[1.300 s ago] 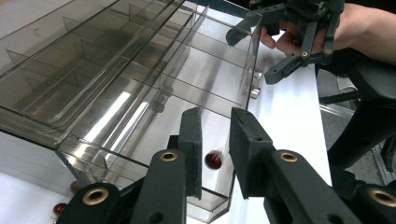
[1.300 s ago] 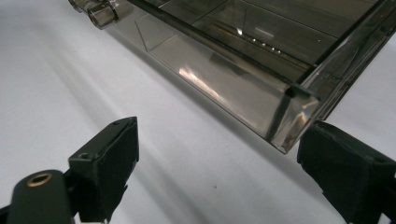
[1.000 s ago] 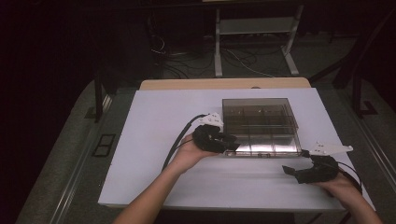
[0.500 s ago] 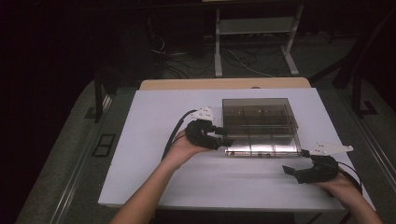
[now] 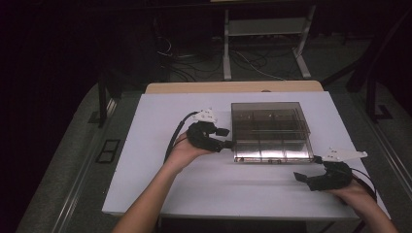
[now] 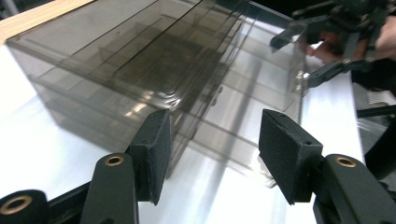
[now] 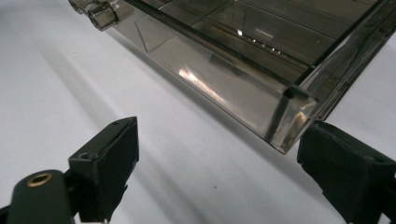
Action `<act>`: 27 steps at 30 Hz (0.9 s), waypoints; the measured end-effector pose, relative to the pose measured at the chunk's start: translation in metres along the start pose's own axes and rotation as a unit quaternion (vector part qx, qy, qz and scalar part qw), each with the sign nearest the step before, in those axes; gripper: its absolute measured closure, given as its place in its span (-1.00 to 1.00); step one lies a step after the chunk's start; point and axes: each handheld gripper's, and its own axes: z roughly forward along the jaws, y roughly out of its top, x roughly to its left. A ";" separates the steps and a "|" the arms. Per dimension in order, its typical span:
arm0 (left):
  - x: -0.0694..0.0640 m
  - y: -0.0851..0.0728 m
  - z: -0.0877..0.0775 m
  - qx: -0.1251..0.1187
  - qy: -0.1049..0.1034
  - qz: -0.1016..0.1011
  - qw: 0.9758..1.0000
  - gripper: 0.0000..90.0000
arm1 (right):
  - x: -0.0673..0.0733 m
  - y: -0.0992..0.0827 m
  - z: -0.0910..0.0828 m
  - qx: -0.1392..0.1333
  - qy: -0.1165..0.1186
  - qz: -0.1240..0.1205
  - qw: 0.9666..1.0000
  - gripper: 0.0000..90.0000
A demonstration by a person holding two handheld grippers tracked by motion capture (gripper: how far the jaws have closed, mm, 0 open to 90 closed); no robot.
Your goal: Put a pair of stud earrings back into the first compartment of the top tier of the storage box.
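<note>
No readable text, label, brand, number or sign appears on anything here.

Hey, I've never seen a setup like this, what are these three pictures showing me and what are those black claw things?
A person sits at a white table and holds a two-jaw tool in each hand. The high view looks down from above: the left tool is at the left side of a smoky clear plastic box with compartments, and the right tool rests near the box's front right corner. The other two pictures come from small cameras riding on each tool, looking along its black jaws. The left tool's jaws have just been opening and stand apart at the box's side. The right tool's jaws are open too. Neither tool holds anything.
</note>
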 end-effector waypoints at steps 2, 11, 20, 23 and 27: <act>0.003 -0.002 0.000 0.002 0.006 -0.001 1.000 -0.04 | 0.000 0.000 0.000 0.000 0.000 0.000 1.000 -0.73; 0.016 -0.011 0.001 0.012 0.042 -0.009 0.999 -0.02 | -0.001 0.000 0.000 -0.001 -0.001 -0.002 1.000 -0.73; 0.025 -0.019 0.012 0.029 0.061 -0.016 0.998 0.12 | -0.001 0.000 0.001 -0.001 -0.003 -0.002 1.000 -0.73; 0.027 -0.021 0.018 0.035 0.064 -0.014 0.997 0.15 | -0.001 0.000 0.001 0.000 -0.002 -0.002 1.000 -0.73; 0.029 -0.023 0.025 0.039 0.068 -0.014 0.997 0.19 | -0.001 0.000 0.001 0.000 -0.003 -0.003 1.000 -0.73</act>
